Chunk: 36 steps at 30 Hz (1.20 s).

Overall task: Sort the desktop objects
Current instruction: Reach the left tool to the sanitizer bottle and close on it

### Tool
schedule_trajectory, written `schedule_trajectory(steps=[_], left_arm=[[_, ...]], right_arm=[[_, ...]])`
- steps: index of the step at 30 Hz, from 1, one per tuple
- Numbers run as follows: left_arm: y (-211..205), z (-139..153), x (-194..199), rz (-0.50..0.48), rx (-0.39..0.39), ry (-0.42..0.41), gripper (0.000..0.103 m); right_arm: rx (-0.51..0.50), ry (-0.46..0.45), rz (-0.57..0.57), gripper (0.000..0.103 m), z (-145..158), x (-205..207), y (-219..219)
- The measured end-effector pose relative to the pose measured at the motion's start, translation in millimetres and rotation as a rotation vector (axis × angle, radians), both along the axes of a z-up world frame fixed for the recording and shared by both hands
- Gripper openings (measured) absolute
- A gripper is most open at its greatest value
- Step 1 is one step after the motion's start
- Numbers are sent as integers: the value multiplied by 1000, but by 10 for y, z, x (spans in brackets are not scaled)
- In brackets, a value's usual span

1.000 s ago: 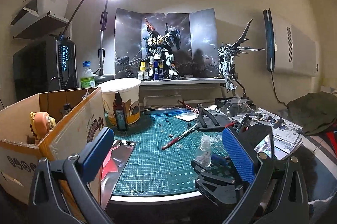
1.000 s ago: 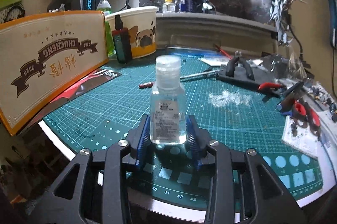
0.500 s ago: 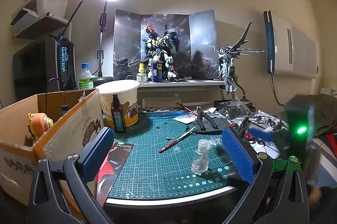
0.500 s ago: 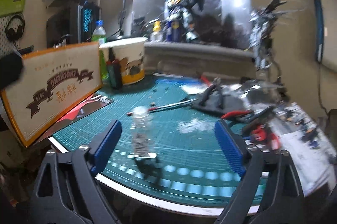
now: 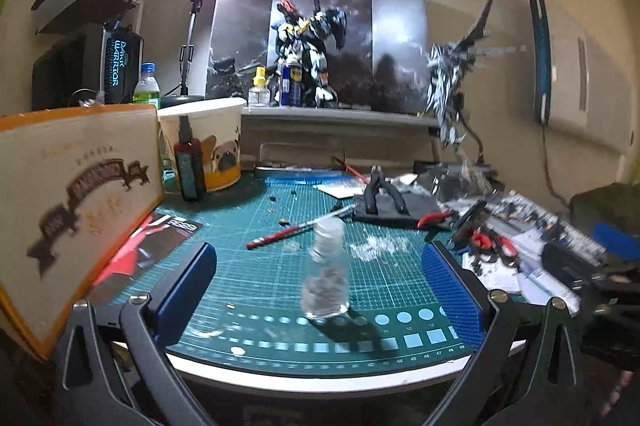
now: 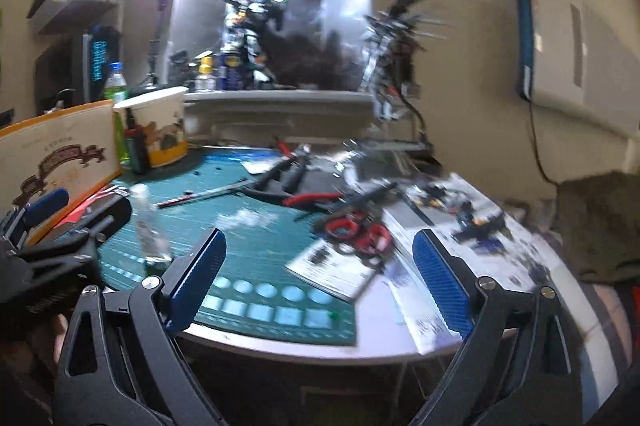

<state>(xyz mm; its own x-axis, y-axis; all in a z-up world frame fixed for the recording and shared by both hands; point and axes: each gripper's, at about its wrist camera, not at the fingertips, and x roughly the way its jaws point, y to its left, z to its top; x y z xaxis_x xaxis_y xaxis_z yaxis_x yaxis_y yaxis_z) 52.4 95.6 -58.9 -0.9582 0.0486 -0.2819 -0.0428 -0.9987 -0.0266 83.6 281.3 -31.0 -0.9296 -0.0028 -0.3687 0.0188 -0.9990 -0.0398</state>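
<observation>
A small clear bottle [image 5: 326, 272] stands upright on the green cutting mat [image 5: 256, 274] near its front edge; it also shows in the right wrist view [image 6: 150, 232]. My left gripper [image 5: 320, 286] is open, its blue pads either side of the bottle without touching it. My right gripper [image 6: 316, 282] is open and empty, pointed at red-handled scissors [image 6: 356, 232] and a paper sheet [image 6: 332, 268] right of the mat. A cardboard box [image 5: 76, 197] stands at the left.
A red-handled tool [image 5: 300, 228], black pliers [image 5: 380, 189] and red-handled cutters [image 5: 434, 218] lie mid-mat. A dark spray bottle [image 5: 189, 161] and a pug-print tub [image 5: 208, 145] stand behind the box. Model parts and manuals [image 6: 460, 218] crowd the right side. Robot figures stand on the back shelf.
My right gripper let go of the clear bottle, opened and swung right toward the scissors. My left gripper moved in closer, so the bottle now sits between its open pads.
</observation>
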Motion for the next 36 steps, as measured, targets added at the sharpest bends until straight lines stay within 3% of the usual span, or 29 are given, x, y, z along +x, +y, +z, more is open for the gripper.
schedule_trajectory(steps=[7, 20, 22, 23, 24, 36], left_arm=[[250, -183, -117, 112, -7, 10, 103], [226, -317, -365, 187, 5, -38, 102], [237, -346, -390, 183, 5, -47, 87], [246, -365, -415, 178, -3, -63, 55], [256, -385, -449, 170, -17, -87, 32], [137, -429, -518, 156, -19, -102, 31]], right_arm=[[-41, -39, -33, 94, -145, 18, 206], [-53, -55, -23, 94, -241, 37, 221], [-53, -56, -22, 94, -244, 47, 223], [-50, -55, -21, 94, -244, 54, 223], [-49, -55, -21, 94, -243, 51, 225], [-54, -70, -18, 94, -283, 57, 214]])
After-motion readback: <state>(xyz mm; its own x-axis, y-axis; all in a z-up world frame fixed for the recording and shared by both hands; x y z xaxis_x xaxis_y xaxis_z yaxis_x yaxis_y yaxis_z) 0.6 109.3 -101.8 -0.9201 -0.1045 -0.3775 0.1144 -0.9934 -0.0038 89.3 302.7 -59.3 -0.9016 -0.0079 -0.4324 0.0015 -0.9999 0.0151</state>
